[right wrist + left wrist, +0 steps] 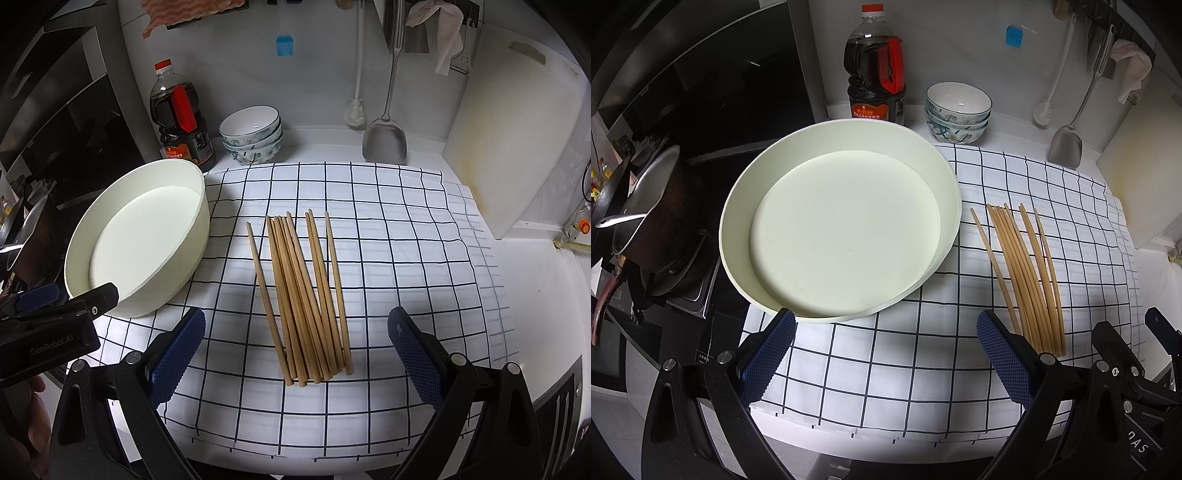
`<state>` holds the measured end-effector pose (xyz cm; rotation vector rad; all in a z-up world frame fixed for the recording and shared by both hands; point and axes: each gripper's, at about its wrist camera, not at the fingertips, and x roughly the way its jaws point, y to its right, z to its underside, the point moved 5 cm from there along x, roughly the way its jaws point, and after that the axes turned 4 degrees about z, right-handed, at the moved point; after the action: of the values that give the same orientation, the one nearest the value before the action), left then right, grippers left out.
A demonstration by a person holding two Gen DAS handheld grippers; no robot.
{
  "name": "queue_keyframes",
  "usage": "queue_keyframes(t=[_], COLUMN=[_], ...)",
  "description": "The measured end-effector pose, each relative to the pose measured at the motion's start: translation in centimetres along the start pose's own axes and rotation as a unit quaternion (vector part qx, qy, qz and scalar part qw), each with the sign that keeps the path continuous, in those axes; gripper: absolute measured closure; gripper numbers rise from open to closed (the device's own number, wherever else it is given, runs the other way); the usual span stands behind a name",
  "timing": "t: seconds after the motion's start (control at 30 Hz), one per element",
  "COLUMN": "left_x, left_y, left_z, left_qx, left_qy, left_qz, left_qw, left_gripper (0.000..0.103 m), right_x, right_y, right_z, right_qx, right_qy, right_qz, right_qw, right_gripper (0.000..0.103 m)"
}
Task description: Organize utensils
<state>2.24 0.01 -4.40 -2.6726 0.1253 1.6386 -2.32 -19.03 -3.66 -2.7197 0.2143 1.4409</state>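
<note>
Ten or so chopsticks are seen loose on the checked cloth, beside the empty tub. Both tools, left and right, are held wide, empty. Nothing gathered yet; a pinch on the bundle is likely called for next.

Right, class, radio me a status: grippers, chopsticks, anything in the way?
Left gripper open, empty, facing basin. Right gripper open, empty, over chopsticks. Chopsticks loose on cloth, none in basin. Nothing in the way.

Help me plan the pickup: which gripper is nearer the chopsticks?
Right. The right gripper hangs open right at the near ends of the chopsticks; the left gripper faces the white tub beside them.
</note>
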Motion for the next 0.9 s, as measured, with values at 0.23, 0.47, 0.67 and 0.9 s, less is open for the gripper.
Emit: queue_keyframes(t=[0.23,0.47,0.67,0.9], left_x=[0.03,0.03,0.01,0.00], left_y=[0.00,-0.01,0.00,-0.02], left_z=[0.00,0.00,-0.01,-0.01], left_qx=[0.000,0.000,0.000,-0.001], left_qy=[0.000,0.000,0.000,0.000], left_qz=[0.000,0.000,0.000,0.000], left_qw=[1.0000,1.0000,1.0000,1.0000], left_gripper=[0.006,0.006,0.006,0.006], right_x=[0.03,0.06,0.01,-0.07], right_y=[-0.10,-0.15,-0.14,-0.24], right_z=[0.10,0.12,0.26,0.21], right_qx=[0.000,0.000,0.000,0.001], right_qy=[0.000,0.000,0.000,0.001], right_qz=[0.000,-0.001,-0.001,-0.001], right_qw=[1.000,1.000,1.000,1.000], right_gripper=[0.008,0.008,0.008,0.008])
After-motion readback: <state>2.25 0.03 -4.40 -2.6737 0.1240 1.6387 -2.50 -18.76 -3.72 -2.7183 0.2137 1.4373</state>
